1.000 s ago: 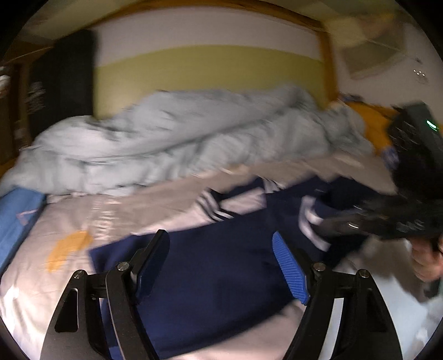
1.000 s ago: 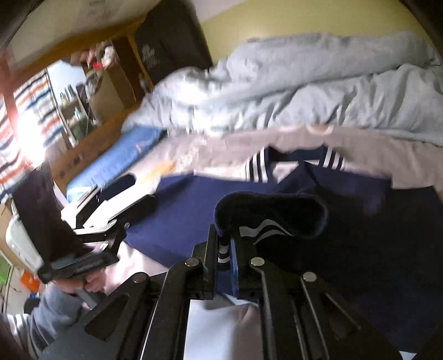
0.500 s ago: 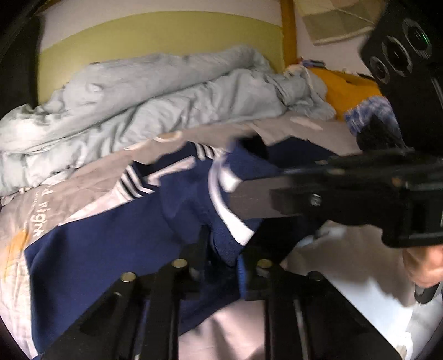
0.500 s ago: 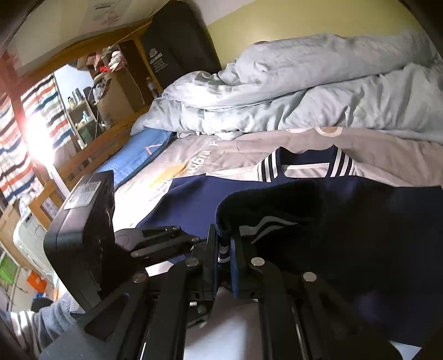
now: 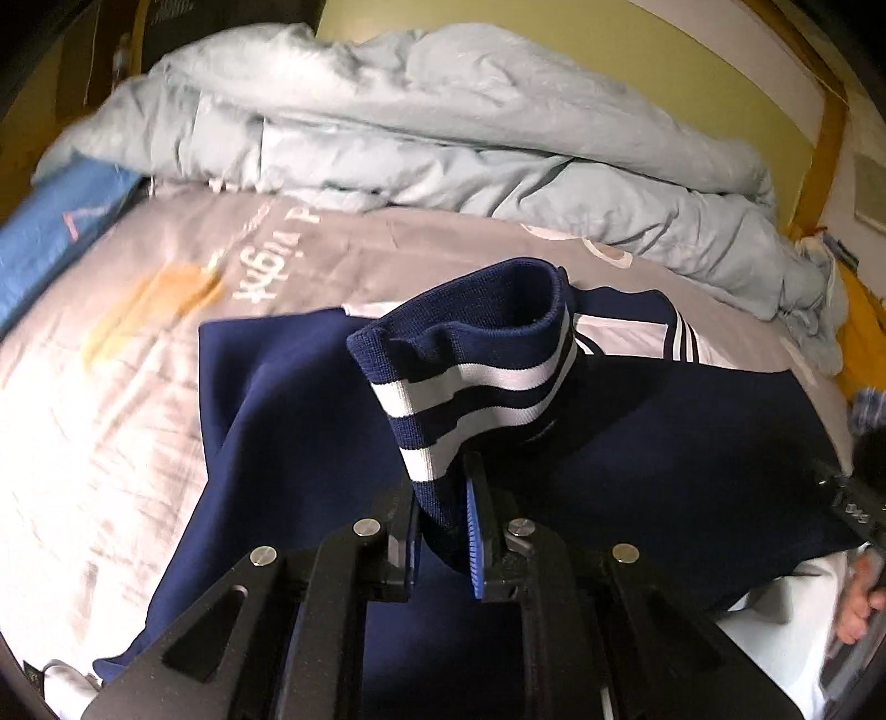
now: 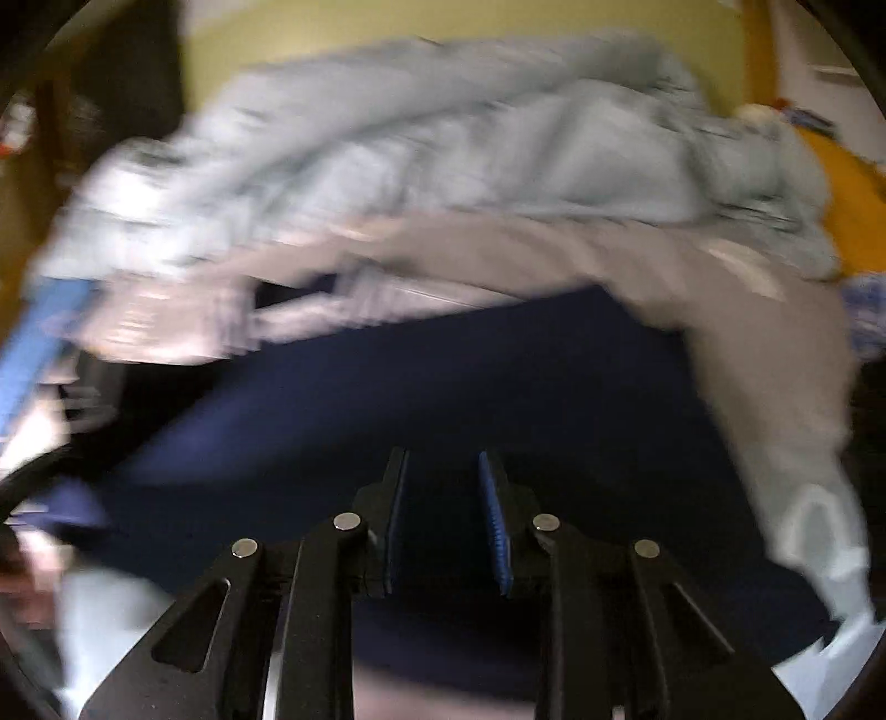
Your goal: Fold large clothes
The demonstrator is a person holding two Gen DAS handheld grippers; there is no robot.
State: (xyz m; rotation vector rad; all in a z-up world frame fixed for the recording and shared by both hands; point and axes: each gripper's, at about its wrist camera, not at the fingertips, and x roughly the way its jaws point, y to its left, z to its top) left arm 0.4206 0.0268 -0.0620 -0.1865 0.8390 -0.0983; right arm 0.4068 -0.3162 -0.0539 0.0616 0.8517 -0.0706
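Navy jacket spread flat across a grey bedsheet, white stripes at its collar on the far side. One ribbed cuff, navy with two white bands, lifted clear of the jacket body and standing open like a tube. Pinched at its lower end by the left gripper, blue pads pressed against the knit on both sides, sleeve fabric trailing down from there to the body. At the right edge of the left wrist view, part of the other black tool and some bare fingers holding it.

In the right wrist view, heavy motion blur. Right gripper parted, a clear gap between its blue pads, nothing held, hovering over the dark blue cloth.

White lettering printed on the sheet beyond the jacket, seen upside down and not readable; an orange patch beside it. Crumpled pale blue duvet heaped along the far side against a yellow-green wall. Blue pillow at far left, with a thin pink line mark on it. Orange-yellow fabric at far right.
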